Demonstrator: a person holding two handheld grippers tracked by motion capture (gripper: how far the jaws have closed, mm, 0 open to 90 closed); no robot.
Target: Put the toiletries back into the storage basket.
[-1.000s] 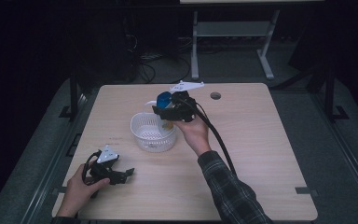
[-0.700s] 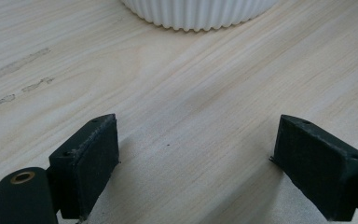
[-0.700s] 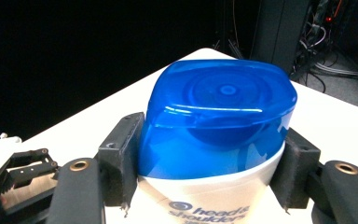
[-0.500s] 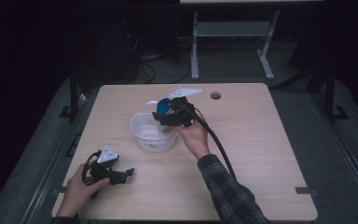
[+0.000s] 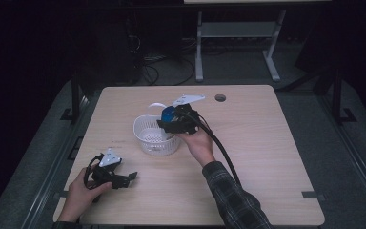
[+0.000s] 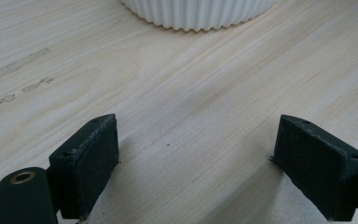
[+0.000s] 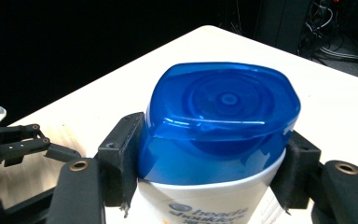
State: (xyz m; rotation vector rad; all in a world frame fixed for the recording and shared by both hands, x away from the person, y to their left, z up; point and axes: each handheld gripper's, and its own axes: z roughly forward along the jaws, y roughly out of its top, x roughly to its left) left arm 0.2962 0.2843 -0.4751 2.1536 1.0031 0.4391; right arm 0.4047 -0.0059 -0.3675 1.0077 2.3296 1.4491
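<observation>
White shampoo bottle [image 7: 205, 205], blue cap [image 7: 221, 112]

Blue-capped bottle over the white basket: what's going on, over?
Right gripper clamped on shampoo bottle, above the white basket. Left gripper open, resting on table. Nothing in the way.

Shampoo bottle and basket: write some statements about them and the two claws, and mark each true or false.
1. The right claw is shut on the shampoo bottle. True.
2. The bottle's cap is red. False: it is blue.
3. The left claw holds the white basket. False: its jaws stand open with nothing between them, low over the table, apart from the basket.
4. The bottle is held just over the basket's right rim. True.
5. The basket is full of bottles. False: it looks empty inside.
</observation>
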